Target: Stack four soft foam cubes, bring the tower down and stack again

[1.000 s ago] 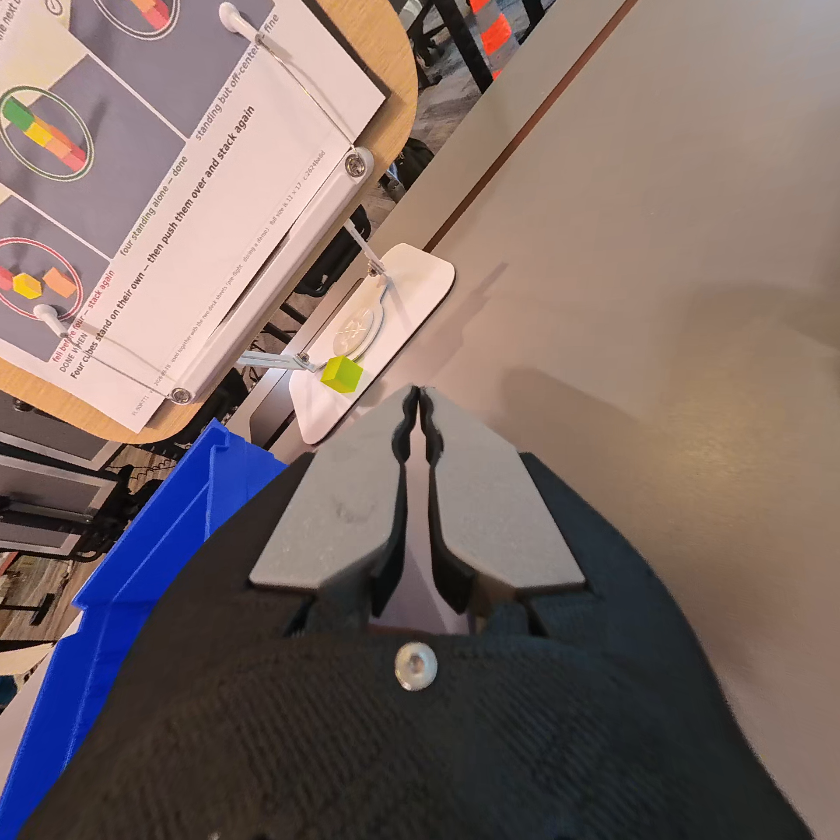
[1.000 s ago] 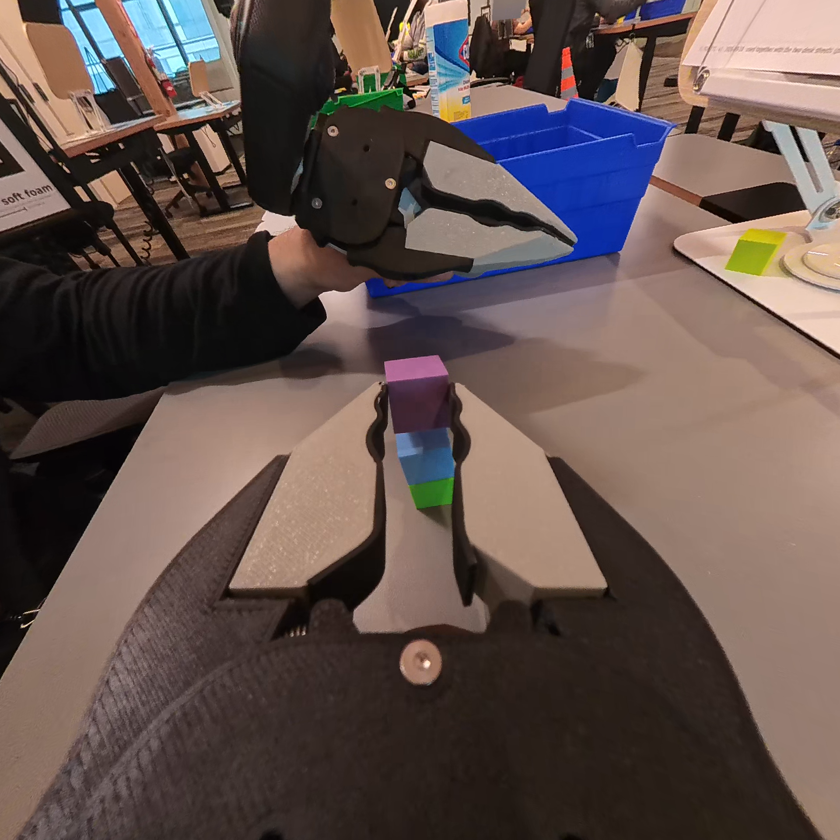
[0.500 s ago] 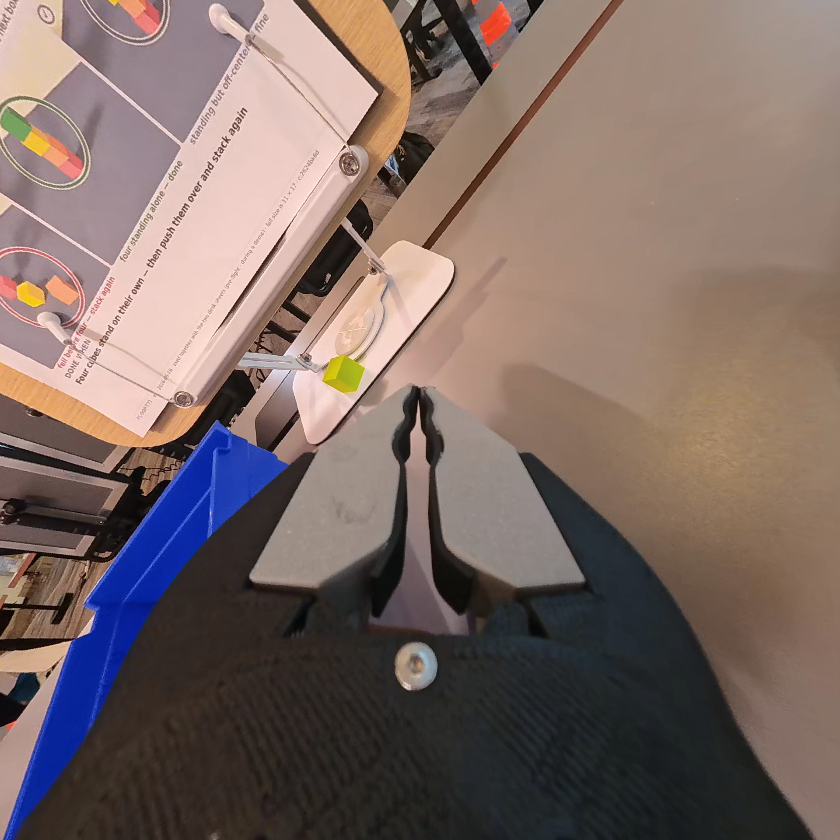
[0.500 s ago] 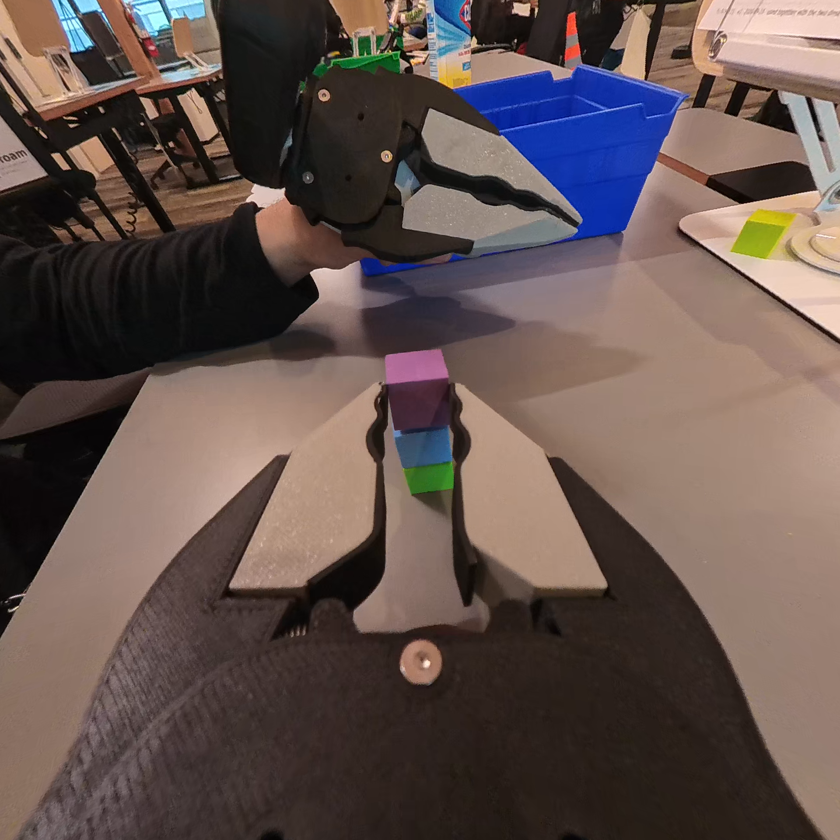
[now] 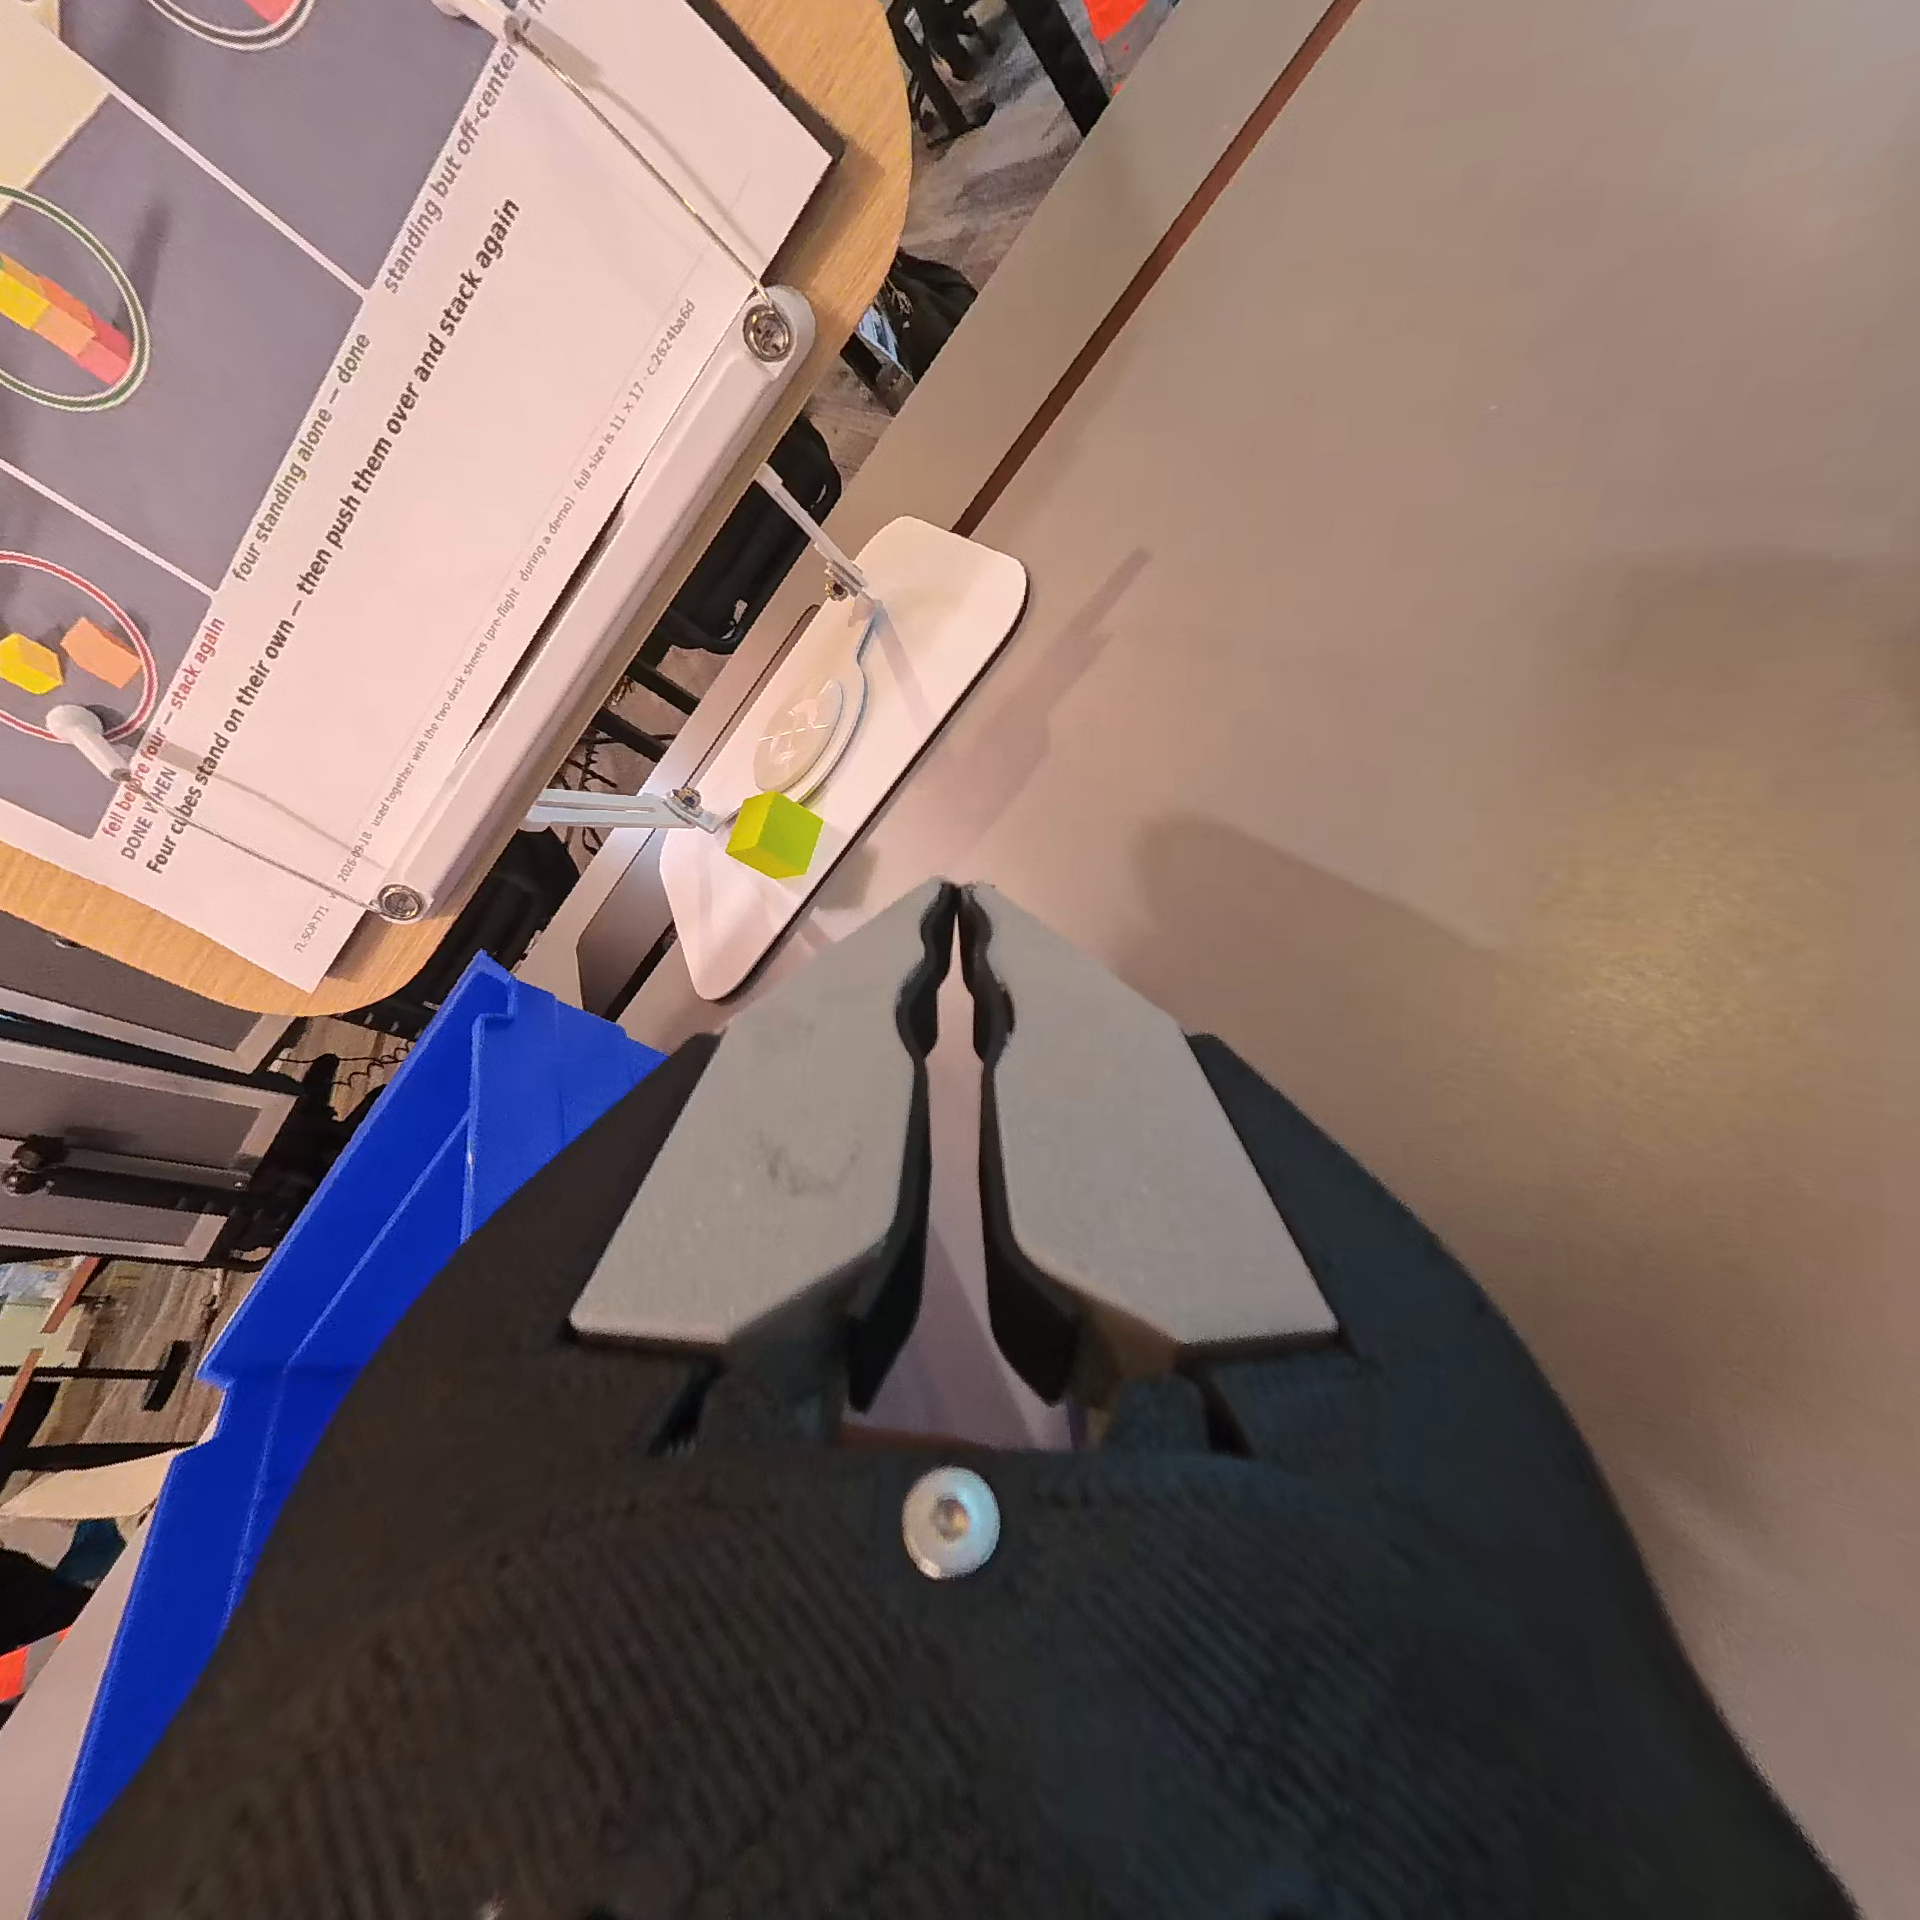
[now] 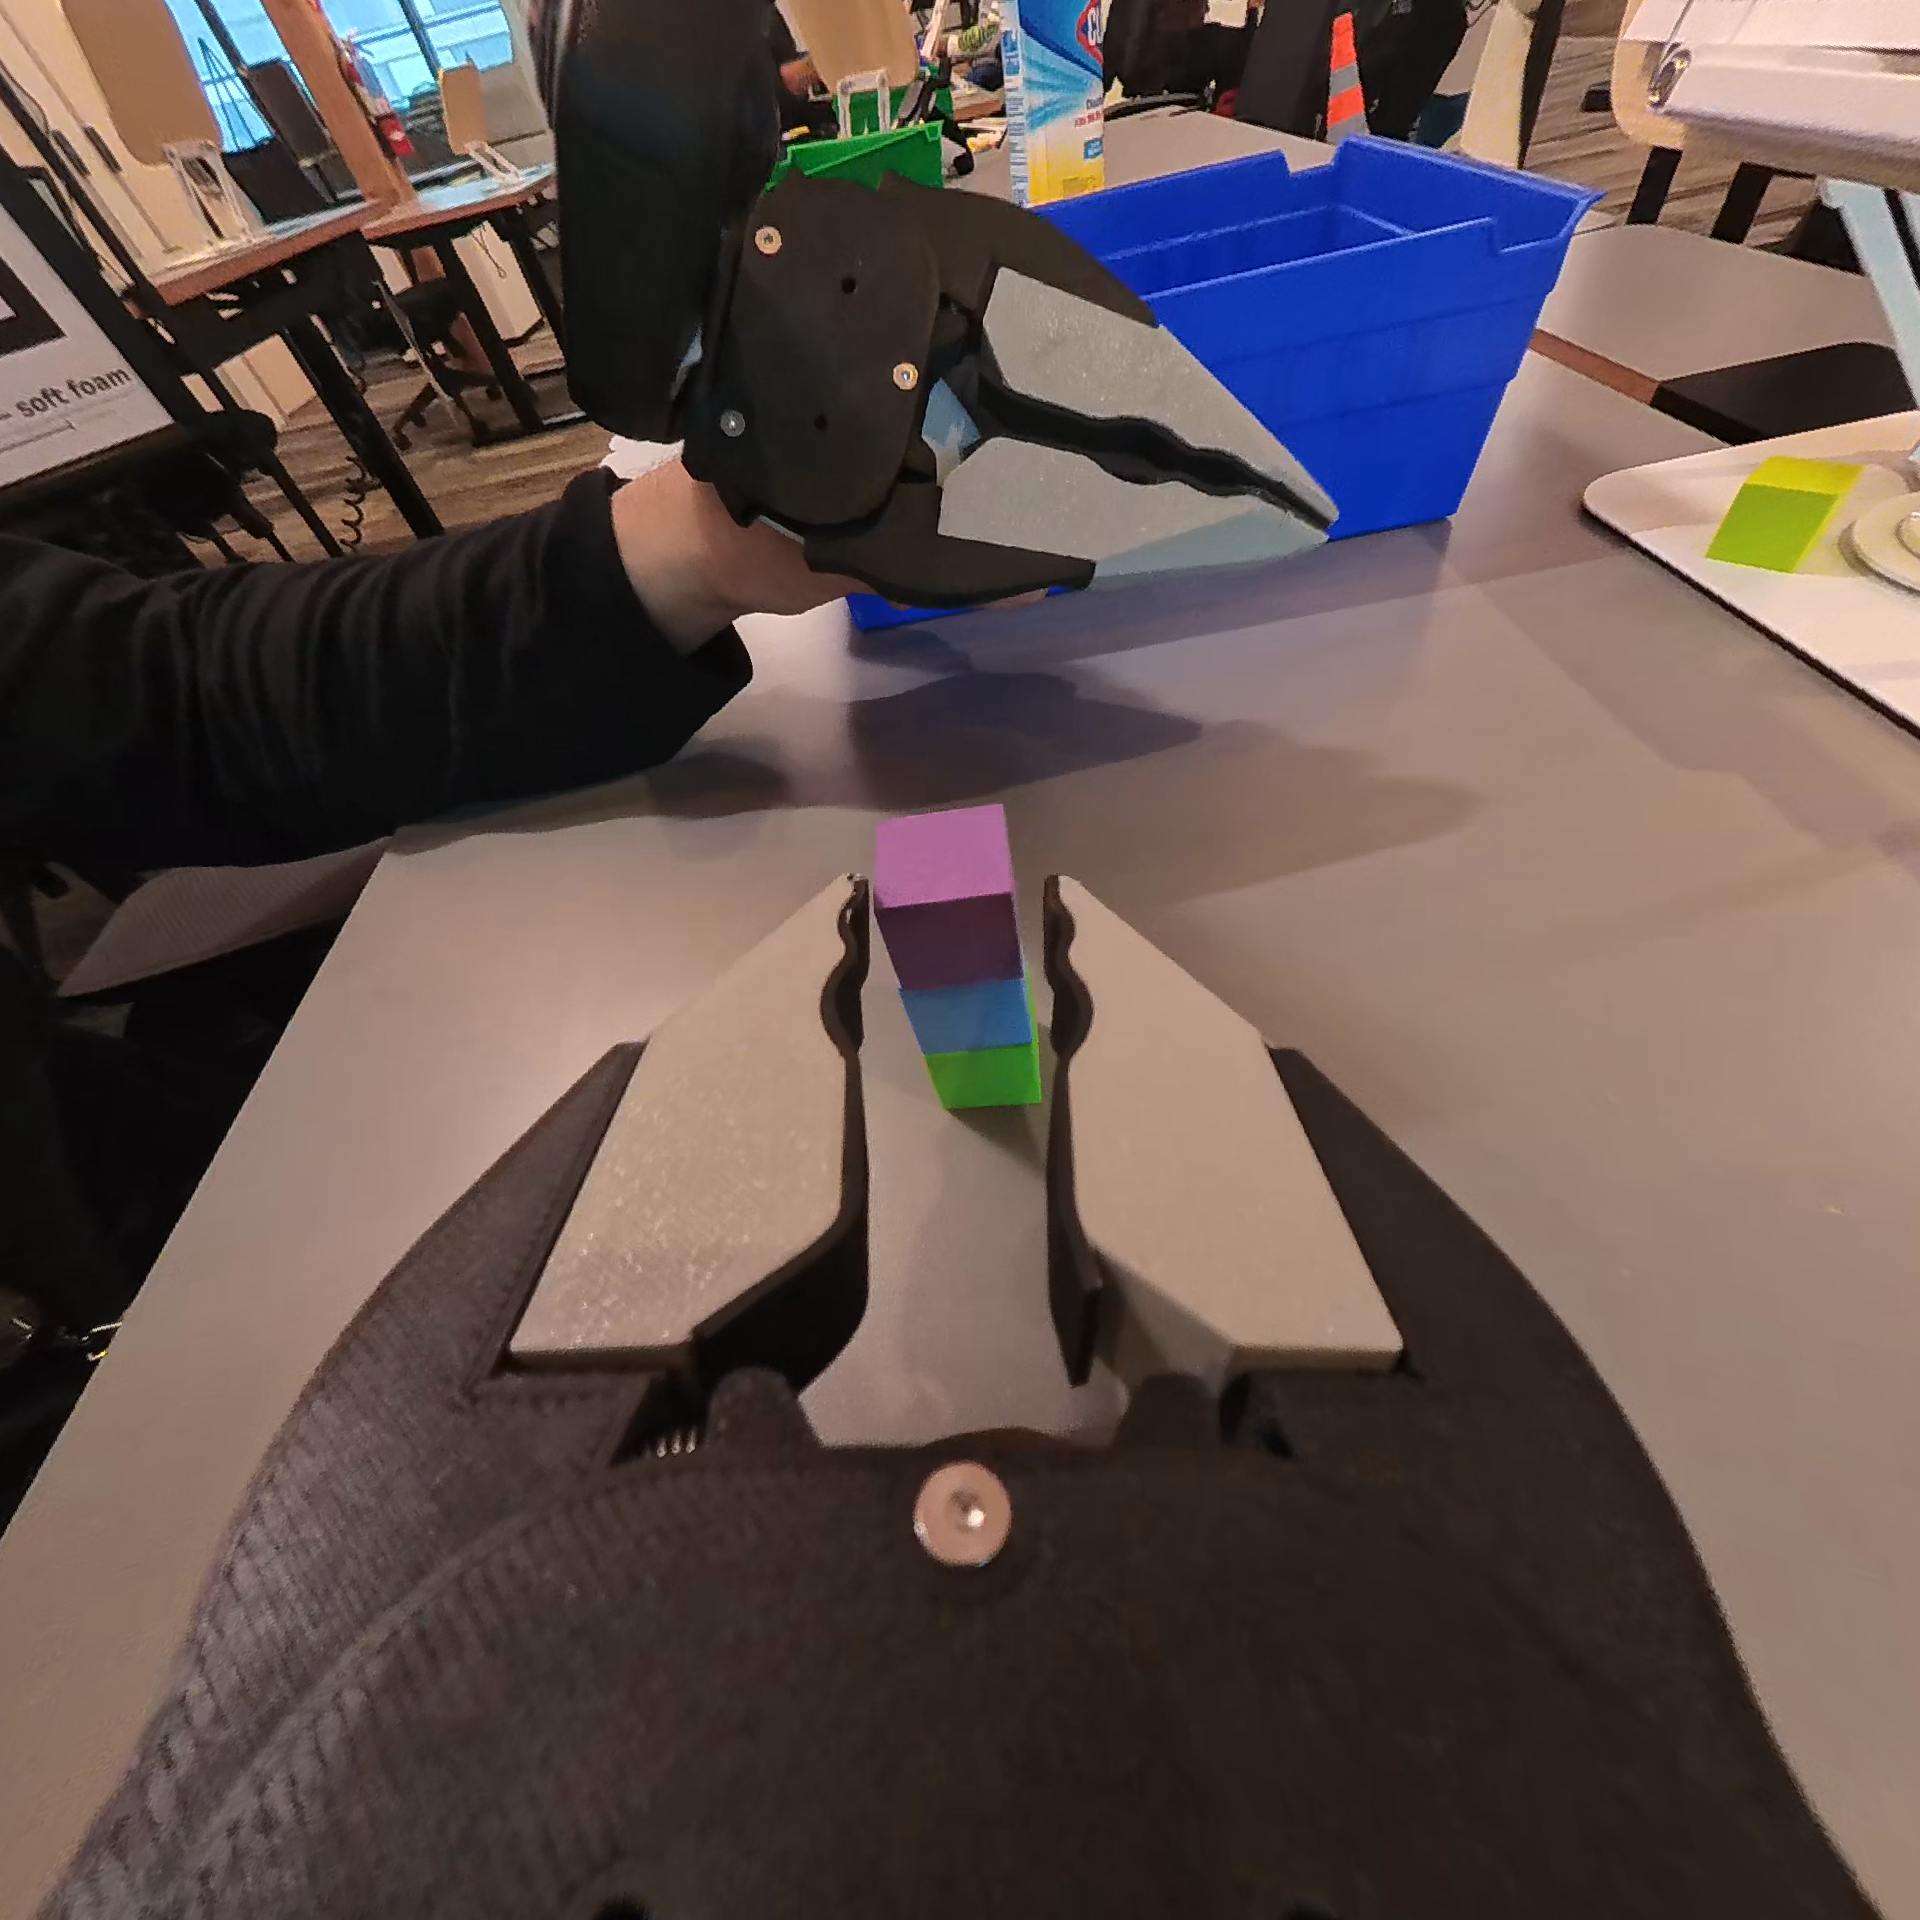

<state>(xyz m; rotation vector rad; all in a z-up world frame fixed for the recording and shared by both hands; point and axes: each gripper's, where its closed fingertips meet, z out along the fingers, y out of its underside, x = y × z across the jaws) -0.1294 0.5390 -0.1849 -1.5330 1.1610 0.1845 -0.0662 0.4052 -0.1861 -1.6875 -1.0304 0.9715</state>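
A tower of three foam cubes stands on the grey table: a purple cube [image 6: 943, 894] on a blue cube [image 6: 968, 1016] on a green cube [image 6: 983, 1076]. My right gripper [image 6: 951, 888] is open, its fingers on either side of the purple cube with small gaps. A lime cube [image 6: 1779, 513] lies on a white stand base at the right; it also shows in the left wrist view [image 5: 774, 833]. My left gripper [image 5: 957, 891] is shut and empty, held in the air beyond the tower [image 6: 1311, 517], pointing toward the lime cube.
A blue bin [image 6: 1340, 301] stands at the back of the table, also at the left in the left wrist view [image 5: 343, 1226]. A white stand base [image 5: 914, 613] carries an instruction sheet holder [image 5: 343, 499]. A person's dark sleeve [image 6: 312, 686] rests at the table's left. My hands' fingertips stand some 15 cm from each other.
My right gripper has opened and let go of the purple cube, which stays on top of the tower. The left gripper has barely moved.
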